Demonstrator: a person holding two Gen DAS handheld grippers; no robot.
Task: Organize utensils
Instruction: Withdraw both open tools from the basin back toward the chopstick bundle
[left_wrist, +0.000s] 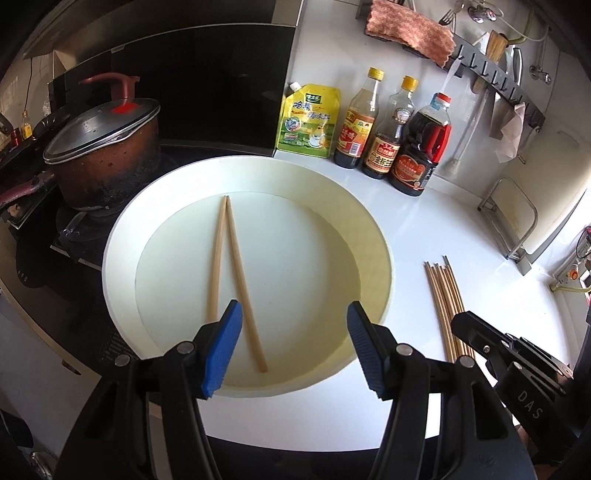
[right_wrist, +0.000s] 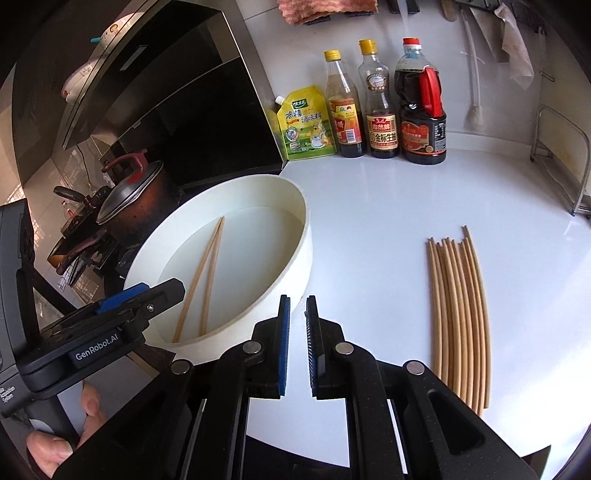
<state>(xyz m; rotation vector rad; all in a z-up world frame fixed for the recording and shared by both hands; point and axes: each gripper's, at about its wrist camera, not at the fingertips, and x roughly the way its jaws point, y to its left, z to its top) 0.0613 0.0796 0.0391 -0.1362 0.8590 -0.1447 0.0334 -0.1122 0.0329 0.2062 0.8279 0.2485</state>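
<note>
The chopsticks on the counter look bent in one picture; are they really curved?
Likely not: in the right wrist view the loose chopsticks bow near the fisheye's edge; in the left wrist view they run straight, as does the pair in the white tray.

L gripper (left_wrist: 293, 312) hangs over the near rim of the white round tray (left_wrist: 122, 236), jaws apart w/ nothing between, pointing down at a slant. R gripper (right_wrist: 297, 308) sits just right of that tray, blue pads nearly together, empty. Person's fingers (right_wrist: 48, 448) grip L handle.
</note>
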